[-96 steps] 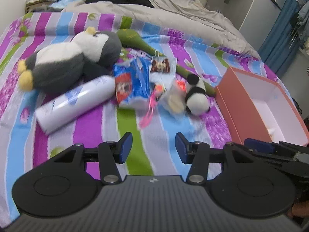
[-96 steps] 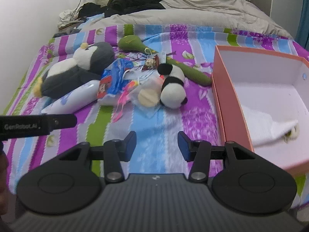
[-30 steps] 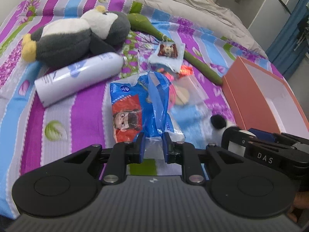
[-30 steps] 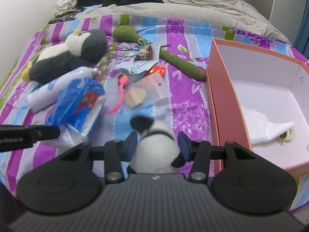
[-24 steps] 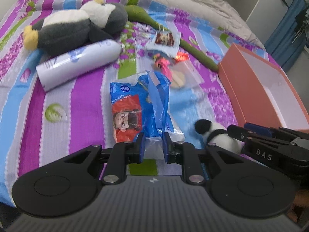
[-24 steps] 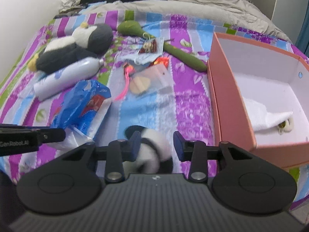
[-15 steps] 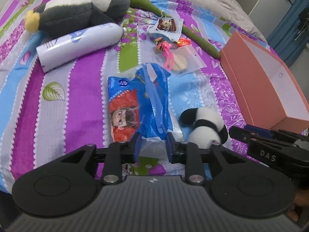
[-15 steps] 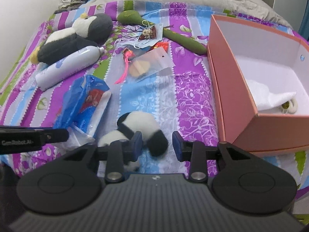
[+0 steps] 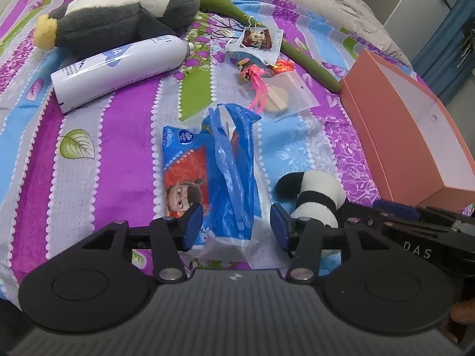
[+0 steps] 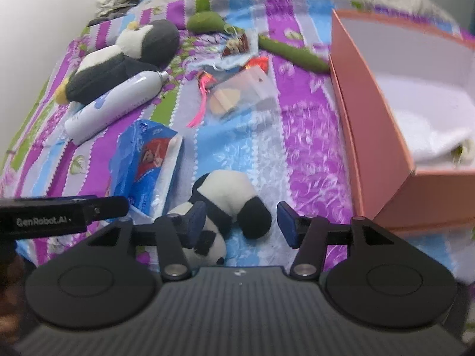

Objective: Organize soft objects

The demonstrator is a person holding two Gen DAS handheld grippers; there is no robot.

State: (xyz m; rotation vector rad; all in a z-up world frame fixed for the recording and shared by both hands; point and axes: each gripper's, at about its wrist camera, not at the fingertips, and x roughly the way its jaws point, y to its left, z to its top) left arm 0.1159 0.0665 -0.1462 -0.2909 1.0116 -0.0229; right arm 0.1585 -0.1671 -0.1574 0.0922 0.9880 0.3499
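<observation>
A blue tissue pack lies flat on the striped bedspread between the fingers of my left gripper. Its jaws are opening and the pads no longer press on the plastic. A small panda plush rests on the bed between the fingers of my right gripper. Those jaws are opening too, and the right pad stands apart from the panda. The panda also shows beside the pack in the left wrist view. An orange box stands open to the right, with a white soft thing inside.
A grey penguin plush, a white bottle, a long green plush, a clear bag and a small packet lie farther back. The bed's near edge is just below both grippers.
A second ago the left gripper was shut on the blue pack and the right on the panda. Both have sunk toward the bed's near edge and widened, leaving pack and panda lying there.
</observation>
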